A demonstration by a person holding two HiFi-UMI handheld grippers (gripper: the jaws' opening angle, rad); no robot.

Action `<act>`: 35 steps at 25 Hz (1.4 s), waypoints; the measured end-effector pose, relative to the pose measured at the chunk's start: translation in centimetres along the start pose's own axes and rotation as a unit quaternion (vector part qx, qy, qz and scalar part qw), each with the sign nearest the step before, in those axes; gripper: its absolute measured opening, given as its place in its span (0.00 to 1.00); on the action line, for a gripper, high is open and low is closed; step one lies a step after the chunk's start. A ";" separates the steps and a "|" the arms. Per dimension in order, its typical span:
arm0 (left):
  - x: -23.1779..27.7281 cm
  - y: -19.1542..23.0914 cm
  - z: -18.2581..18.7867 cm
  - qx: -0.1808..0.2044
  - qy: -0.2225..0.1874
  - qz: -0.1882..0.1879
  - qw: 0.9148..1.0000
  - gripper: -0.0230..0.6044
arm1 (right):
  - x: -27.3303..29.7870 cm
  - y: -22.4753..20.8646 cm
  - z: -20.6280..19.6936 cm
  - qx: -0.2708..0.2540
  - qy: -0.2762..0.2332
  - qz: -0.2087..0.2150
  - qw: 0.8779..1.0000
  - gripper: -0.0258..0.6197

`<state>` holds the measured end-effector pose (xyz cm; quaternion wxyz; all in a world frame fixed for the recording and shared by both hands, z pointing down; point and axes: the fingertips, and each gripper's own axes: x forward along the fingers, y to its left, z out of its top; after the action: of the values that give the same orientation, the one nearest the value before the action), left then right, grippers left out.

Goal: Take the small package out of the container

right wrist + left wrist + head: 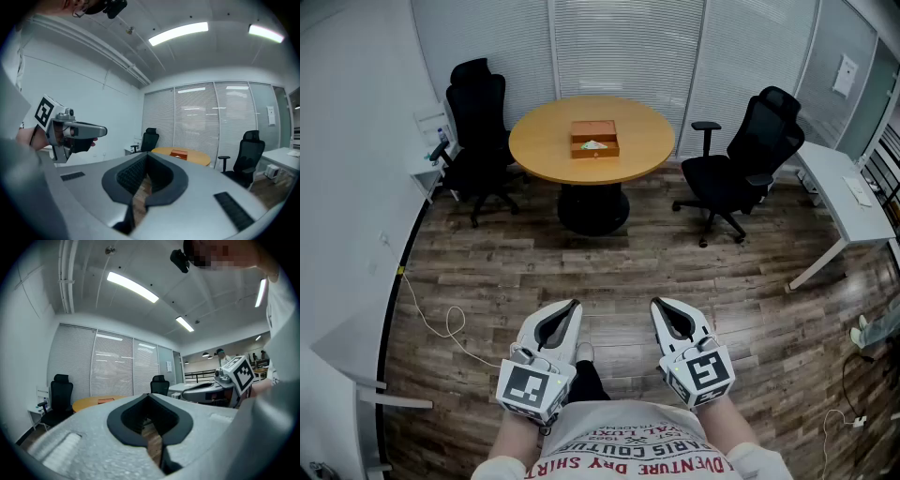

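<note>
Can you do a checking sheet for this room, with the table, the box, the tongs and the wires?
Surface: round wooden table, far across the room.
Job's things: brown box at the table's middle; something pale inside, too small to tell.
Clutter: nothing seen on the table.
Grippers: left gripper and right gripper near the person's waist, tongs shut, empty.
Cables: white cable on the floor, left.
Surroundings: left chair, right chair, white desk, blinds.

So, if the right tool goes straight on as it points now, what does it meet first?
Nothing close: the right tool points over open floor; probably the round table with the wooden container comes first.
</note>
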<state>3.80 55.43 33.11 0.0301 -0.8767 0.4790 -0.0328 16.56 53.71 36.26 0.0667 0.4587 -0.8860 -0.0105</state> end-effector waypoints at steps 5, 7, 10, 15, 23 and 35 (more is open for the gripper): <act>0.3 0.5 0.3 -0.004 -0.009 0.004 1.000 0.05 | 0.7 -0.2 -0.1 -0.002 0.002 0.005 1.000 0.05; 0.4 0.9 0.1 -0.008 -0.005 0.005 1.000 0.05 | 1.0 -0.2 -0.2 0.001 0.005 0.009 1.000 0.05; 0.9 1.4 -0.5 -0.012 0.005 0.009 1.000 0.05 | 1.5 -0.2 -0.5 0.001 0.010 0.020 1.000 0.05; 1.6 1.3 -1.1 -0.021 0.012 0.003 1.000 0.05 | 1.9 -0.4 -1.2 0.018 0.019 0.033 0.999 0.05; 3.5 3.7 -2.9 -0.029 0.034 0.003 0.999 0.05 | 5.1 -0.5 -3.4 0.020 0.055 0.053 0.997 0.05; 11.5 14.1 -4.8 -0.055 0.048 -0.001 0.997 0.05 | 17.1 -6.2 -3.9 0.051 0.086 0.002 0.995 0.05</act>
<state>-2.27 38.03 37.06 -0.0411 -0.8748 0.4803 -0.0482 12.34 36.39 41.52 0.1195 0.4587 -0.8774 0.0746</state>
